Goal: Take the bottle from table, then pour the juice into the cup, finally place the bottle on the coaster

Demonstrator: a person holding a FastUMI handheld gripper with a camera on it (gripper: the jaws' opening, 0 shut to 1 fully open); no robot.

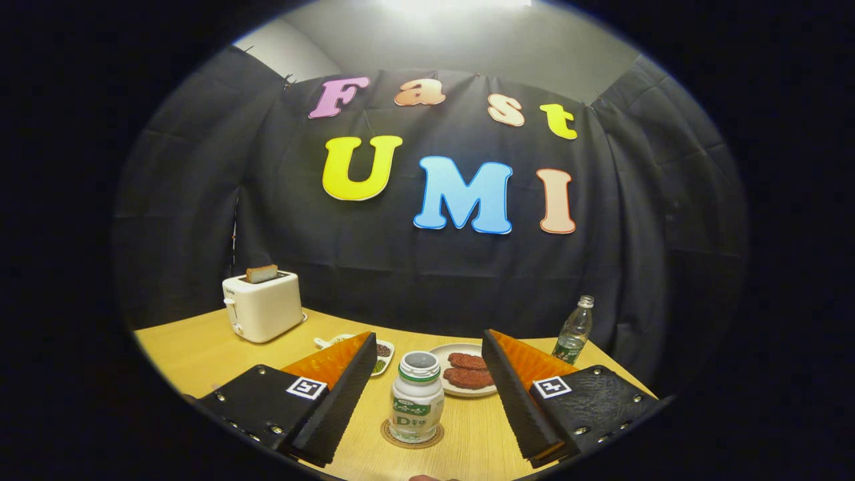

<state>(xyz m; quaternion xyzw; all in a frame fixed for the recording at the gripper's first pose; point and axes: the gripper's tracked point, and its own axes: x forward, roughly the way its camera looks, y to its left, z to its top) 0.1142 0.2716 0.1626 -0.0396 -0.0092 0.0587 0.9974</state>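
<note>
Where the two ribbed, wedge-shaped fingers of the gripper (424, 384) spread wide apart, we see a small white plastic bottle (416, 398) with a green-printed label and a ridged neck standing upright between them, touched by neither finger. The bottle rests on a round, dark-rimmed coaster (412, 440), which lies flat on the pale wood-grain table (200, 351). Just beyond the bottle, we note a round white plate (446, 354) bearing two flat, rough-surfaced reddish-brown patties (467, 371). Partly hidden behind the left finger sits a shallow white dish (385, 353) holding small dark and green grains. Farther back on the left stands a boxy, smooth cream toaster (262, 306) with a slice of browned bread (261, 272) protruding from its slot. Beyond the right finger we find a slender clear plastic bottle (574, 331), capped and upright.
</note>
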